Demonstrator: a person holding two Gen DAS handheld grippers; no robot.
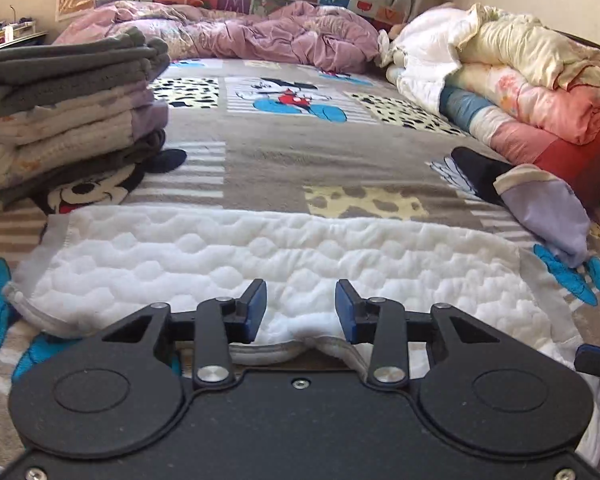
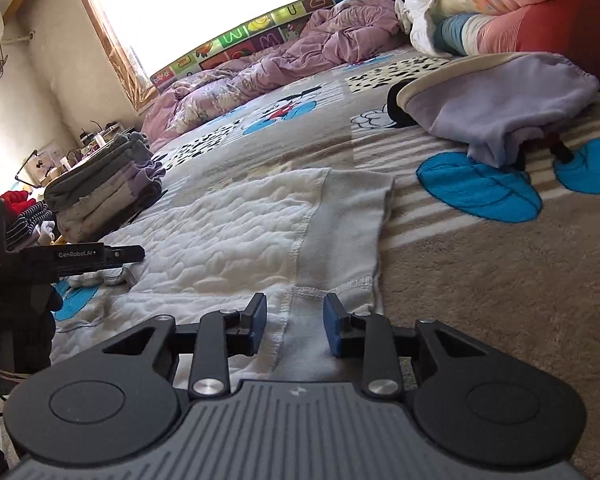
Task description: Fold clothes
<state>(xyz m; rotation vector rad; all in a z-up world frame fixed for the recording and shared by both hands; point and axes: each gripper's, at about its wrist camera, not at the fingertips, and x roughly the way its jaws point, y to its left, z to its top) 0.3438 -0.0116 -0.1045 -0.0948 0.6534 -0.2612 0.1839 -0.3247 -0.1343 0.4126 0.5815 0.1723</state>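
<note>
A white quilted garment [image 1: 260, 256] lies spread flat on the Mickey Mouse blanket [image 1: 300, 168]. My left gripper [image 1: 301, 310] is open, its blue pads either side of a raised bunch at the garment's near edge. In the right wrist view the same garment [image 2: 236, 232] shows with its grey cuff end [image 2: 348, 224]. My right gripper [image 2: 294, 320] is open, low over the cuff's near hem. The left gripper's body [image 2: 80, 258] shows at the left of the right wrist view.
A stack of folded clothes [image 1: 72, 112] sits at the left. A lilac garment [image 1: 548, 212] over a black one lies at the right. Rumpled pink bedding [image 1: 260, 36] lies at the back. Rolled quilts [image 1: 520, 92] stand at the right.
</note>
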